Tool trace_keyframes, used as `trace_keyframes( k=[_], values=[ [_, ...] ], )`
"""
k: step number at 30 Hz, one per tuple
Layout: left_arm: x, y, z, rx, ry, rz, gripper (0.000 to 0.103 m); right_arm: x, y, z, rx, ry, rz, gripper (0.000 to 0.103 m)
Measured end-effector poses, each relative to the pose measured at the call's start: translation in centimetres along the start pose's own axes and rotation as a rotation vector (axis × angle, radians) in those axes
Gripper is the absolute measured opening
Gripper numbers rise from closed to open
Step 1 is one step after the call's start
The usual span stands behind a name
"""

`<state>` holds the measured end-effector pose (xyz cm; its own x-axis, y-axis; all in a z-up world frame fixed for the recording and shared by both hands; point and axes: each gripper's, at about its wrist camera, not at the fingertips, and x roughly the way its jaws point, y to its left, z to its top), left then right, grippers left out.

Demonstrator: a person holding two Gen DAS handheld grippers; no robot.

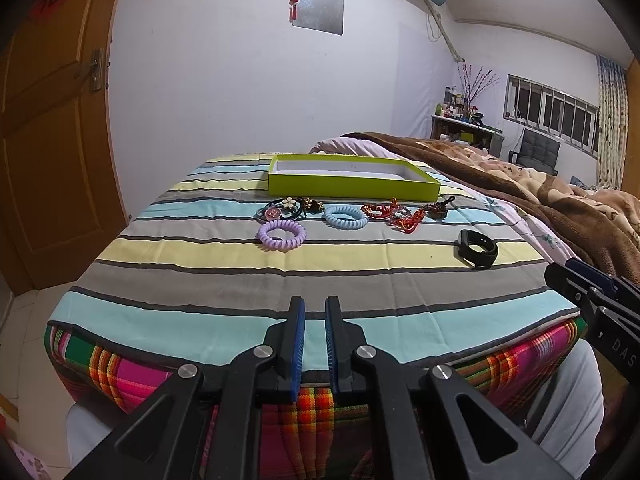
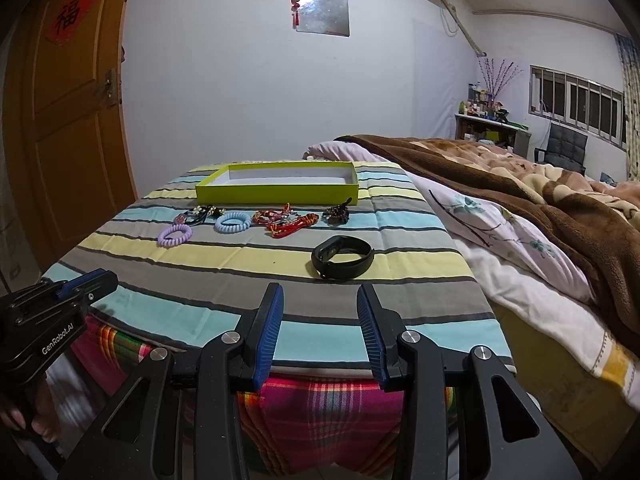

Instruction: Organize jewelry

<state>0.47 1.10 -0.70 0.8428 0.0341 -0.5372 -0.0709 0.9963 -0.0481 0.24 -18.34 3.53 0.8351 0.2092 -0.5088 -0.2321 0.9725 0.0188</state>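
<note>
A lime-green open box [image 1: 352,184] [image 2: 280,188] sits at the far end of the striped cloth. In front of it lie a purple coil hair tie [image 1: 282,236] [image 2: 175,235], a blue coil hair tie [image 1: 346,217] [image 2: 232,223], flower hair ties [image 1: 286,208] [image 2: 200,214], red beaded bracelets [image 1: 396,214] [image 2: 286,220] and a dark bead bracelet [image 1: 438,210] [image 2: 338,212]. A black wristband [image 1: 477,248] [image 2: 343,258] lies nearer. My left gripper [image 1: 315,312] is almost shut and empty at the near edge. My right gripper [image 2: 320,300] is open and empty, just short of the wristband.
The cloth covers a small table [image 1: 240,292] [image 2: 208,280] with a plaid cover hanging below. A bed with a brown blanket [image 2: 540,184] adjoins on the right. A wooden door [image 1: 52,140] stands at the left. The floor drops off past the table's left and near edges.
</note>
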Motion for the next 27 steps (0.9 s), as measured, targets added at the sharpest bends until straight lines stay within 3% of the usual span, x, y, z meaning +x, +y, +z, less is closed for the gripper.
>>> trace_keyframes(
  k=[27],
  values=[
    [0.36,-0.11,-0.13,0.002,0.013,0.001,0.009,0.19,-0.06,0.1,0.001,0.002,-0.001,0.039]
  ],
)
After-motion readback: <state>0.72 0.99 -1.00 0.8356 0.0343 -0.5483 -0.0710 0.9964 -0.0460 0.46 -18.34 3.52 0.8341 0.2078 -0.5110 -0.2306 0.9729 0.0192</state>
